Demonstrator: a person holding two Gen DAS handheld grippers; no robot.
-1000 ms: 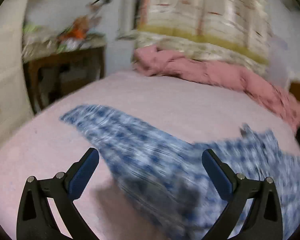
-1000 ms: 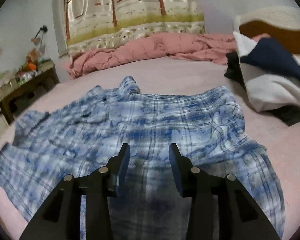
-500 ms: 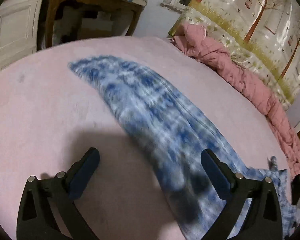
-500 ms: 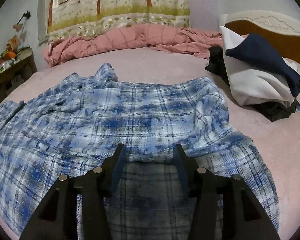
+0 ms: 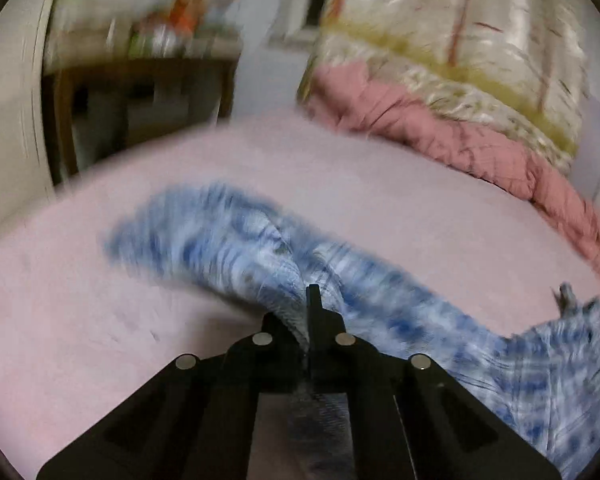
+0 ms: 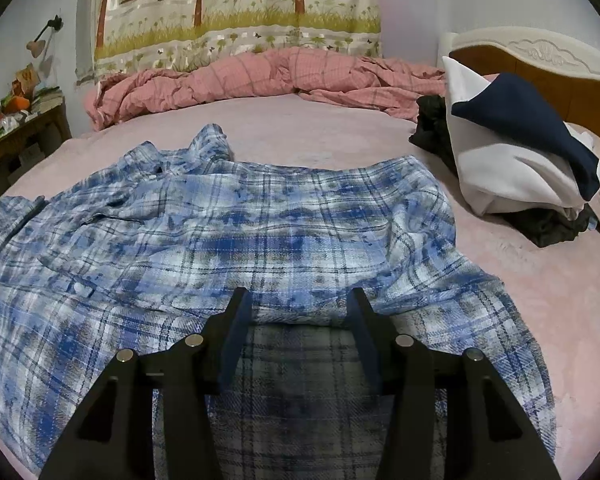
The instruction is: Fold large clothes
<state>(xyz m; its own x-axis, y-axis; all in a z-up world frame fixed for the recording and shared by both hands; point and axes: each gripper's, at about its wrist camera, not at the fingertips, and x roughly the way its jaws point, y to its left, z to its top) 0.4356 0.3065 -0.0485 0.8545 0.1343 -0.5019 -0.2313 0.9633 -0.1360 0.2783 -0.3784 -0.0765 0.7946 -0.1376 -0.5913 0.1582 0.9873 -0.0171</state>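
A blurred blue plaid shirt (image 5: 228, 248) sleeve is seemingly pinched by the left gripper (image 5: 306, 320); the right gripper (image 6: 298, 320) is held spread above the shirt's hem.

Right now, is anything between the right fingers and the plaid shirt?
Nothing visible. The right gripper hovers open directly over the blue plaid shirt, bare cloth between its fingers. The folded clothes pile lies off to the right.

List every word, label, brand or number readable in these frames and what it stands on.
None readable.
Boxes on the side table: any print is too small to read.
Curtain: pictures of trees and birdcages, no words.
Plaid shirt: no label showing.
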